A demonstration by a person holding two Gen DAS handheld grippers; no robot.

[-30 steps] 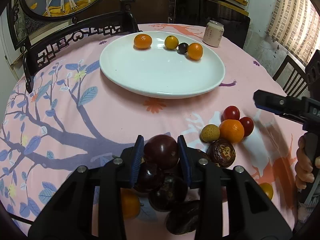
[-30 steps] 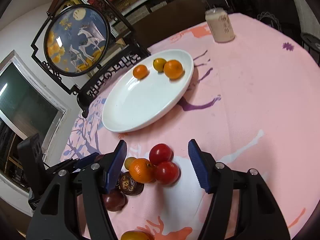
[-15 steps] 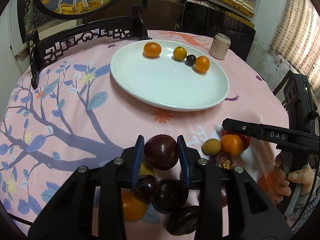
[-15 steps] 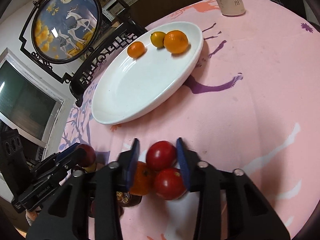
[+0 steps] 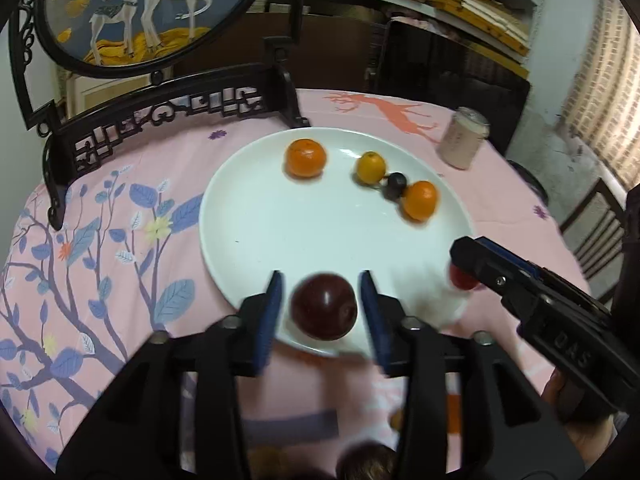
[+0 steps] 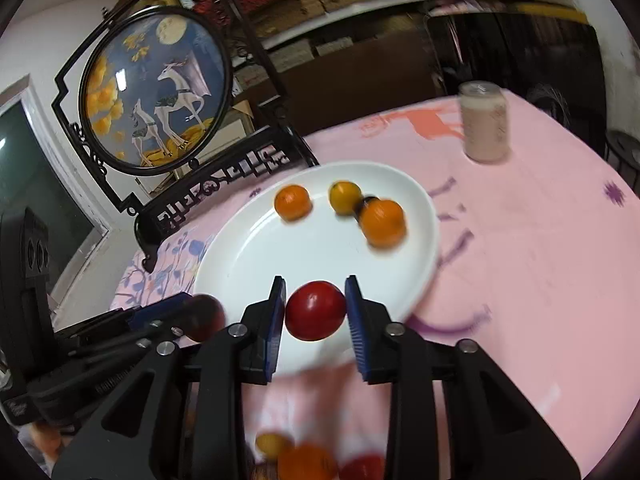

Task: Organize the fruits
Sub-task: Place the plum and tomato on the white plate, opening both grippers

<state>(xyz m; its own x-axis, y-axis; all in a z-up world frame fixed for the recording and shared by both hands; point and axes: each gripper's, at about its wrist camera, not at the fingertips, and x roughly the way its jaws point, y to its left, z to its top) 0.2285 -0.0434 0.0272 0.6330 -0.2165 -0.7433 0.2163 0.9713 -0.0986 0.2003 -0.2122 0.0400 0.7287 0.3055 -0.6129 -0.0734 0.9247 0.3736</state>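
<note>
A white plate (image 5: 212, 216) holds two oranges (image 5: 305, 158), a yellow fruit (image 5: 371, 167) and a small dark fruit (image 5: 396, 184). My left gripper (image 5: 321, 282) hangs over the plate's near rim. Its jaws are opening, and a dark purple plum (image 5: 324, 306) sits between the pads with a gap on each side. My right gripper (image 6: 316, 284) is over the same rim (image 6: 416, 296), to the right of the left one. Its jaws are starting to open, but both pads still touch a red tomato (image 6: 316, 310).
A pale drink can (image 5: 462, 142) stands behind the plate on the right. A black carved stand (image 5: 160, 116) with a round deer picture rises at the back left. Loose fruits (image 6: 304, 460) lie blurred on the pink cloth under the grippers. A person's hand (image 5: 576, 400) holds the right gripper.
Both grippers rose from the fruit pile and moved forward to the plate's near rim. The right one shut on the tomato and carried it. The left jaws widened off the plum.
</note>
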